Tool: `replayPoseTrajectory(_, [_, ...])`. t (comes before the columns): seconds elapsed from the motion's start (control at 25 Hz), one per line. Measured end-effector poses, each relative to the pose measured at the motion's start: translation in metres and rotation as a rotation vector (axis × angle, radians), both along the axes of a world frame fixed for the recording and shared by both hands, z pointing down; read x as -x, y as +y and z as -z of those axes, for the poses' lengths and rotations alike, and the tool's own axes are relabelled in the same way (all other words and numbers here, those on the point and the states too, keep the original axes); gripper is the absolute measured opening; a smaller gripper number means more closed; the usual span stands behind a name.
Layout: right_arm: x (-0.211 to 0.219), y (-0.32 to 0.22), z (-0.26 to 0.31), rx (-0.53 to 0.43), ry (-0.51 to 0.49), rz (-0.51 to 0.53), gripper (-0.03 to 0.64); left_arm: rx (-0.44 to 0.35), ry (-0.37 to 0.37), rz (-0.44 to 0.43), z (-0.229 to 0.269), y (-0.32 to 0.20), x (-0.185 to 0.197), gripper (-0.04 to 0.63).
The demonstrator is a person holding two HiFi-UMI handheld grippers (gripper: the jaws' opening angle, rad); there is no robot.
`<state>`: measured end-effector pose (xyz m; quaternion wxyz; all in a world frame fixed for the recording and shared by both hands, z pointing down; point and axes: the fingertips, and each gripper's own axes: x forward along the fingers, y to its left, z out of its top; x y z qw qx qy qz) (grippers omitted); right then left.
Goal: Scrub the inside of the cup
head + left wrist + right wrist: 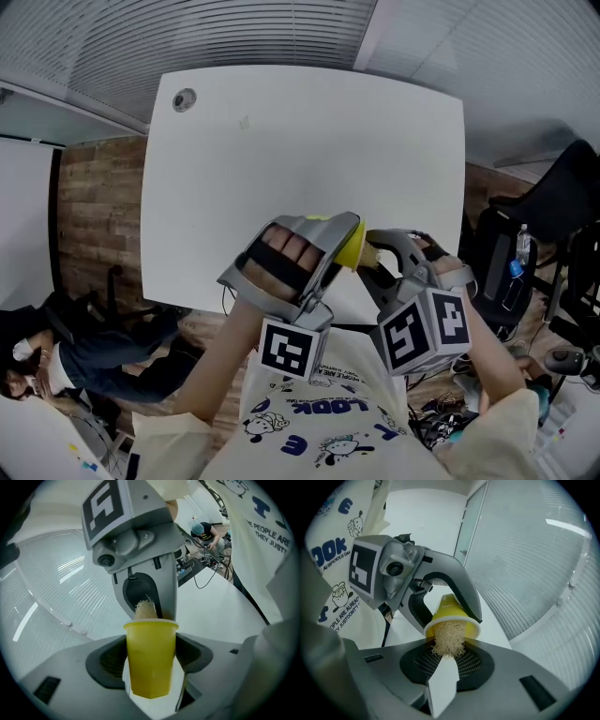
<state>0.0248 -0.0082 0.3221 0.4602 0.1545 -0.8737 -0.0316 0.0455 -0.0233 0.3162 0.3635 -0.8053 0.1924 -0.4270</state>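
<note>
One yellow cup [150, 660] sits clamped in my left tongs [151, 667], its mouth turned toward my right tongs [448, 660]; those are pinched narrowly on a straw-coloured fibrous scrubber [449, 639], whose tip is pushed into the cup's mouth; both tongs meet tip to tip, tilted downward, marker cubes toward my chest, over the near edge of the white counter [300, 131].

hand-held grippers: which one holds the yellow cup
The left hand-held gripper, shut on the cup. The right hand-held gripper instead grips a scrubber pushed into the cup's mouth.
</note>
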Motion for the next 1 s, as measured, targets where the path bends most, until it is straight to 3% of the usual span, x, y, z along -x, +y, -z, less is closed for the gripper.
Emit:
replayPoseTrajectory(0.44, [0.000, 0.001, 0.008, 0.220, -0.186, -0.121, 0.069, -0.165, -0.064, -0.040, 0.007, -0.002, -0.002, 0.339])
replayPoseTrajectory(0.72, [-0.001, 0.001, 0.012, 0.444, -0.357, -0.240, 0.069, -0.303, -0.100, -0.065, 0.015, -0.002, -0.003, 0.339])
replayPoseTrajectory(1.0, [-0.003, 0.002, 0.015, 0.584, -0.454, -0.320, 0.069, -0.323, -0.100, -0.070, 0.018, -0.002, -0.006, 0.339])
